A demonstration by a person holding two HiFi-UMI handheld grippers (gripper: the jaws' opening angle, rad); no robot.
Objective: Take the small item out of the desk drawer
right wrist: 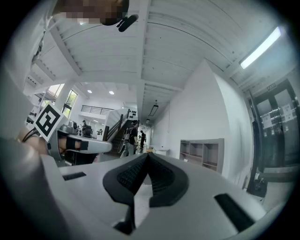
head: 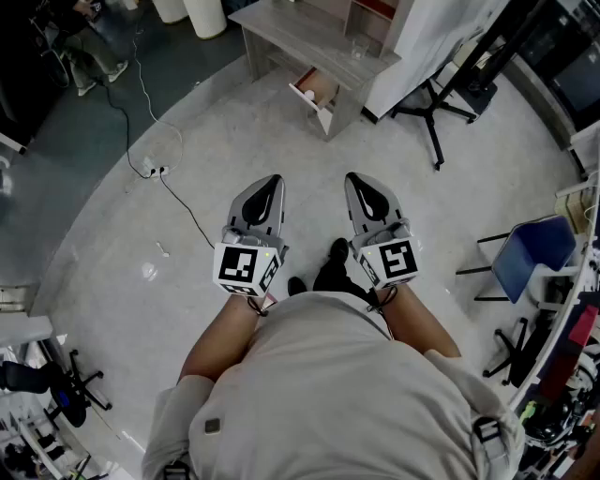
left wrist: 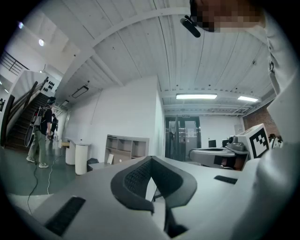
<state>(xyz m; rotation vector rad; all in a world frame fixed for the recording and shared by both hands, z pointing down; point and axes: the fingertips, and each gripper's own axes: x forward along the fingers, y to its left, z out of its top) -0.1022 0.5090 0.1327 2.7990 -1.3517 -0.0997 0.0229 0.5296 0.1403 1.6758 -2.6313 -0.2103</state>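
In the head view a grey desk [head: 302, 36] stands far ahead, and its drawer [head: 320, 94] is pulled open. Inside the drawer lies a small pale item [head: 308, 95]. I hold both grippers close to my body, well short of the desk, pointing forward. My left gripper [head: 272, 180] is shut with nothing between its jaws, and its pads meet at the tip [left wrist: 151, 158] in the left gripper view. My right gripper [head: 355, 177] is also shut and empty, its jaws closed together [right wrist: 147, 154]. Both gripper views look out across the room, and neither shows the drawer.
A cable and power strip [head: 155, 171] lie on the floor to the left. A black tripod stand [head: 433, 105] is right of the desk, with a blue chair [head: 530, 253] at the far right. White bins [head: 202, 14] are behind the desk. An office chair base [head: 66, 389] sits at the lower left.
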